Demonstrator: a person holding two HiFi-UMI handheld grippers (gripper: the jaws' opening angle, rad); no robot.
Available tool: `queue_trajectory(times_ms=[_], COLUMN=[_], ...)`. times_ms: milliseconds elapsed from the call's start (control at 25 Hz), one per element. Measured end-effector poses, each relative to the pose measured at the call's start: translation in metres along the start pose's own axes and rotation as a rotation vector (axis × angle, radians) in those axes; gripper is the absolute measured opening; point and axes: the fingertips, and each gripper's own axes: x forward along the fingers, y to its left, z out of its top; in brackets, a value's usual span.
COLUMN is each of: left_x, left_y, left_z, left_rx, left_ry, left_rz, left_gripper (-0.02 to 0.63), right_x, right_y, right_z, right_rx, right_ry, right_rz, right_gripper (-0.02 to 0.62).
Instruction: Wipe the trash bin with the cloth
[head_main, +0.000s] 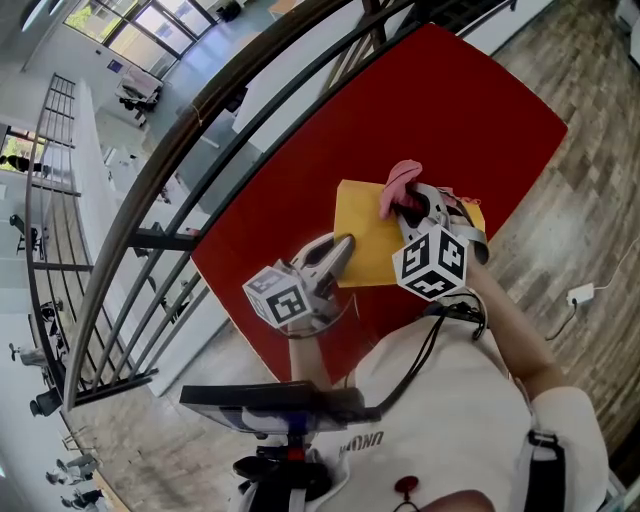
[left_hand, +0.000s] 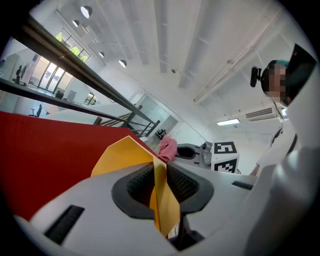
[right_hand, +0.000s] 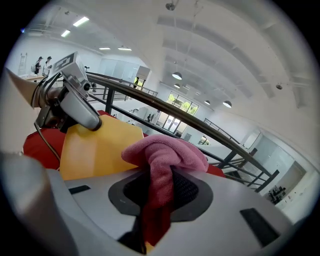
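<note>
Clamping the left hand-held gripper (left_hand: 159, 186) on the thin yellow wall of the trash bin (left_hand: 125, 154), the person has that edge pinched firmly between the dark ribbed pads, as the left gripper view shows. The bin sits on the red counter (head_main: 430, 110) with its yellow surface facing up at the head camera, just ahead of the person's chest.

Over on the right, the right hand-held gripper (right_hand: 159, 189) is closed on the pink cloth (right_hand: 165, 150). A thick fold runs down between its jaws, and a bunched lump sticks out beyond the tips. In the head view that lump hangs at the bin's far edge, near its right corner, but no view settles whether cloth and bin touch.

The two grippers come at the bin from opposite sides, left at the near left edge and right at the far right, each with its marker cube toward the person. A dark railing (head_main: 200, 110) curves past the counter's far side.
</note>
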Motion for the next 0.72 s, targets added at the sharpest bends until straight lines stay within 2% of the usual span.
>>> queue_trajectory(times_ms=[440,720], left_x=[-0.004,-0.008], left_y=[0.001,-0.004], left_z=[-0.005,-0.007], left_rx=[-0.002,-0.016], left_ry=[0.008,0.005], left_rz=[0.002,-0.005], left_gripper=[0.071,0.071], right_x=[-0.019,-0.034], right_y=[-0.032,-0.051], right_z=[-0.057,-0.097], right_rx=[0.066,0.146], right_ry=[0.089,0.162], right_rz=[-0.107,-0.156], right_gripper=[0.091,0.091])
